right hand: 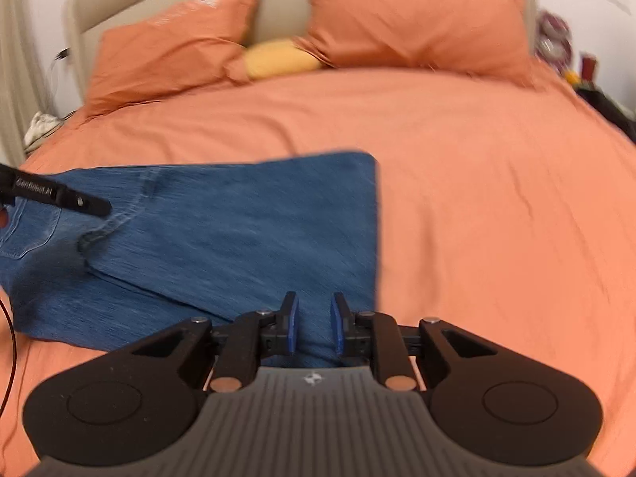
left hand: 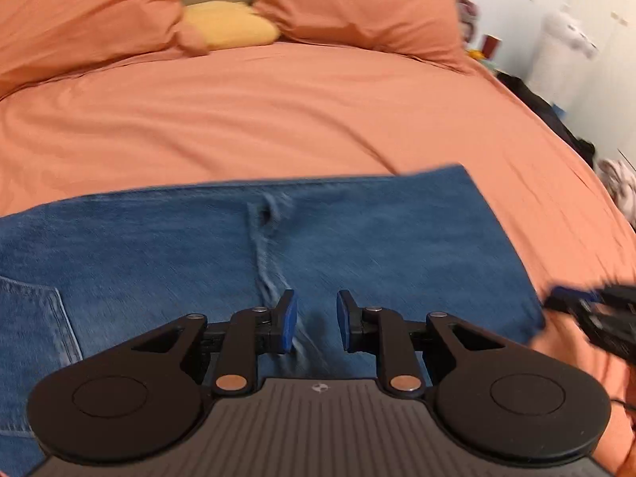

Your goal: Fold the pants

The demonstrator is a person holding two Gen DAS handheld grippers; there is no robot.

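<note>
A: Where are the jeans (left hand: 357,238) rn?

B: Flat on the orange bedspread (left hand: 278,111), near side of the bed, folded w/ one layer over another. In the left wrist view the denim fills the lower half, a seam (left hand: 264,254) running down the middle toward the fingers, back pocket (left hand: 31,318) at far left.

A: Left gripper (left hand: 316,324)?

B: Right above the denim, just beside that seam. Jaws parted a moderate gap, blue pads (left hand: 290,326) showing, nothing between them but the fabric underneath. Whether the tips touch the cloth, can't tell.

A: And the right gripper (right hand: 314,324)?

B: Over the near right corner of the jeans, close to their right edge (right hand: 375,230). Jaws apart too, a bit narrower than the left's, no cloth pinched. Denim shows thru the gap.

A: Do they see each other?

B: Yes. Right gripper shows blurred at the right edge of the left view (left hand: 592,314), at the denim's corner. Left gripper pokes in at the left of the right view (right hand: 59,196), above the pocket area.

A: Rest of the bed?

B: Two orange pillows (right hand: 417,24) against a beige headboard (right hand: 278,12), a yellow cushion (right hand: 278,59) between them. Both views are motion-blurred.
</note>
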